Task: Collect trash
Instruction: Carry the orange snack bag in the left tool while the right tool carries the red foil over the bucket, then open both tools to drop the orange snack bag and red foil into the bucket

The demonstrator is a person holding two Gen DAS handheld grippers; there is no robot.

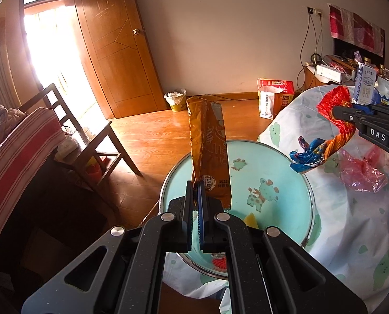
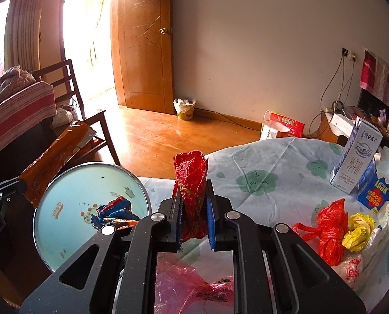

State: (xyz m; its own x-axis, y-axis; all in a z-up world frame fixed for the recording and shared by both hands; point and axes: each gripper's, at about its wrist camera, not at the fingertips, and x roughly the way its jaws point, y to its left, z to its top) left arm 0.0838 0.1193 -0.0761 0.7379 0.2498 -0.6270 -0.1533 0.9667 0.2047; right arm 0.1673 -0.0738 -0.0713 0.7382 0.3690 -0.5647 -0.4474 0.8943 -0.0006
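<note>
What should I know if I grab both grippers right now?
Left gripper: shut on the orange wrapper, held above the basin.
Right gripper: shut on the red wrapper, its blue tail hanging over the basin's edge.
Done: a yellow scrap already lies in the basin.
Left: drop both wrappers in, then pick up the pink bag, red bag, yellow wad and cartons on the table.

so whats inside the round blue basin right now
A yellow scrap lies inside the basin, cartoon animals printed on its floor. The left claw and its brown wrapper cover the near part.
</note>
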